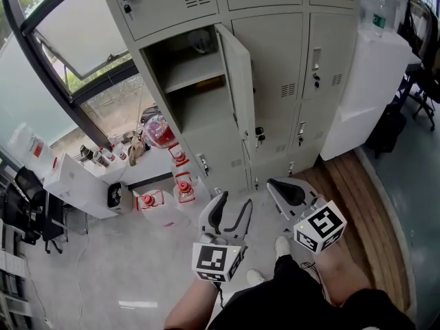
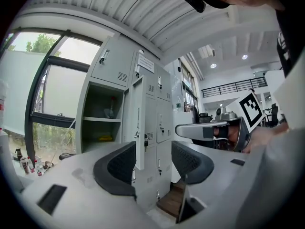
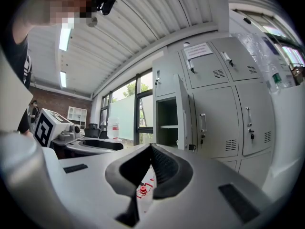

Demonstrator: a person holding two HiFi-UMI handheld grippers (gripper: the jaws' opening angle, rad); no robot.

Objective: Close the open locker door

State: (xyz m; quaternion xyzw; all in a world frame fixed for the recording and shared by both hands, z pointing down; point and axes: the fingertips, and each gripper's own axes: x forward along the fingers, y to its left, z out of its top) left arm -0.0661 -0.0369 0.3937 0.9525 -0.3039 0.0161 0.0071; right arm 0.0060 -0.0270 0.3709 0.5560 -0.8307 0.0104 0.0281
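The grey locker bank (image 1: 275, 53) stands ahead of me. One door (image 1: 238, 81) hangs open, swung out toward me, baring a compartment with a shelf (image 1: 187, 74). My left gripper (image 1: 236, 199) is low in front of the lockers, open and empty, well short of the door. In the left gripper view the door's edge (image 2: 140, 123) shows between the spread jaws of that gripper (image 2: 153, 149). My right gripper (image 1: 271, 183) is beside it, its pads together on nothing. The right gripper view has the door (image 3: 183, 113) beyond that gripper (image 3: 150, 148).
Red-capped jugs and bottles (image 1: 180, 184) crowd the floor at the lockers' foot on the left, by a white box (image 1: 75, 184). A white cabinet (image 1: 368, 88) stands right of the lockers. Black chairs (image 1: 27, 215) are at far left. My shoes (image 1: 282, 246) are below the grippers.
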